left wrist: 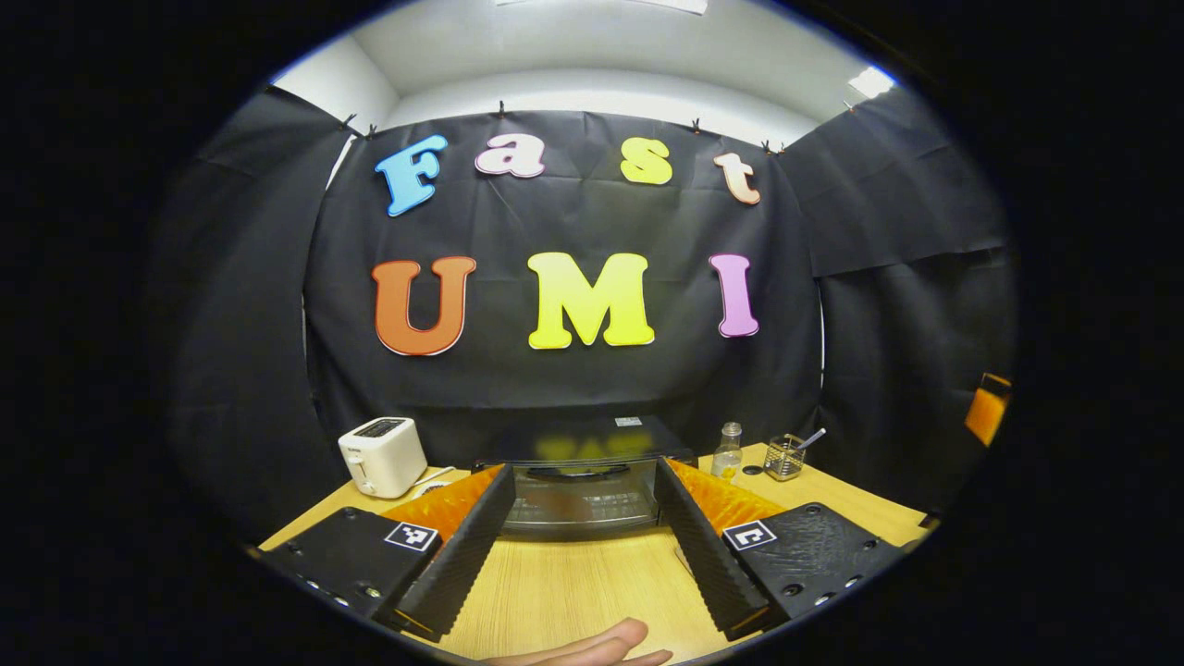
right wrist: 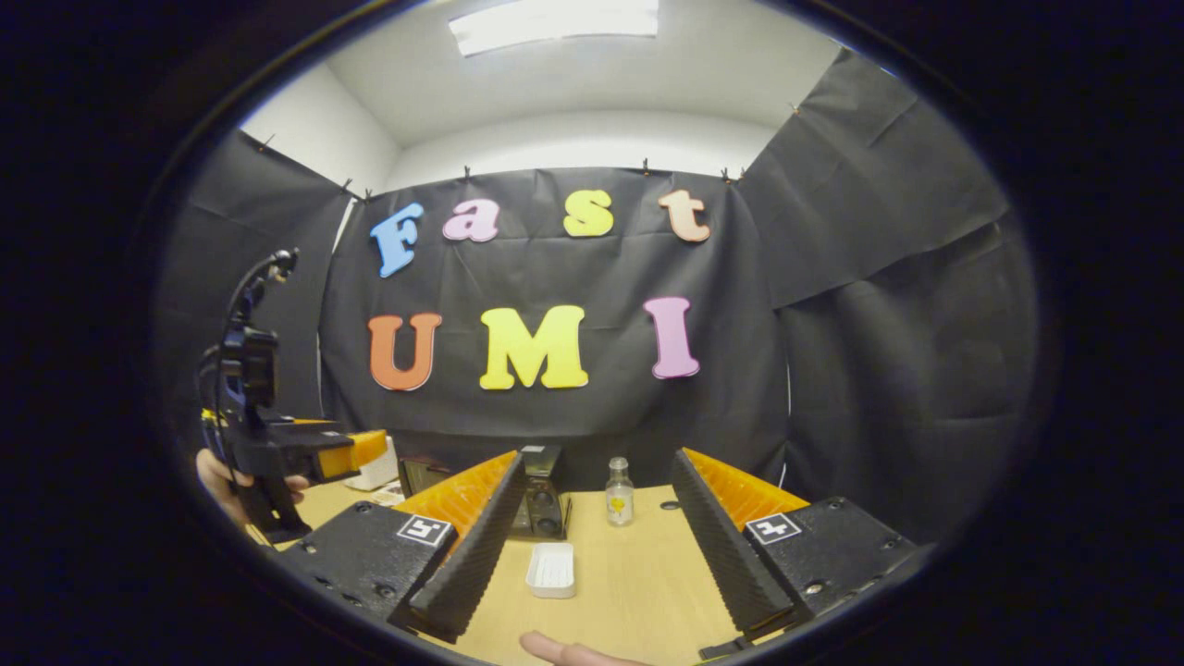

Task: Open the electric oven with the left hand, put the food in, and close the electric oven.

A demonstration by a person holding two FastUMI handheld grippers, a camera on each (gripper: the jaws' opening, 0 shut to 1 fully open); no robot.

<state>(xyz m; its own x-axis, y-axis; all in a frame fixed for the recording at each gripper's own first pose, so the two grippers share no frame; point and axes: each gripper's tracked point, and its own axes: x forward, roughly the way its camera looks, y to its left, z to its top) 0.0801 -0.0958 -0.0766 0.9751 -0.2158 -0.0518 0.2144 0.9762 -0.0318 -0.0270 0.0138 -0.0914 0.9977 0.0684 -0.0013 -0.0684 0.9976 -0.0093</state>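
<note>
Electric oven (left wrist: 581,486): door shut, at the counter's (left wrist: 573,583) back edge. White toaster (left wrist: 381,455) beside it. White food tray (right wrist: 551,568) before the oven. Left gripper (left wrist: 581,532), right gripper (right wrist: 599,546): jaws wide apart, empty.

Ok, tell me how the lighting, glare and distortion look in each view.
Left gripper view: even overhead light, sharp; the oven's dark top mirrors a yellow blur from the wall; fisheye bows the table edge. Right gripper view: a ceiling light panel glares white at the top; the small white tray is crisp; the wall curves strongly toward the rim.
</note>
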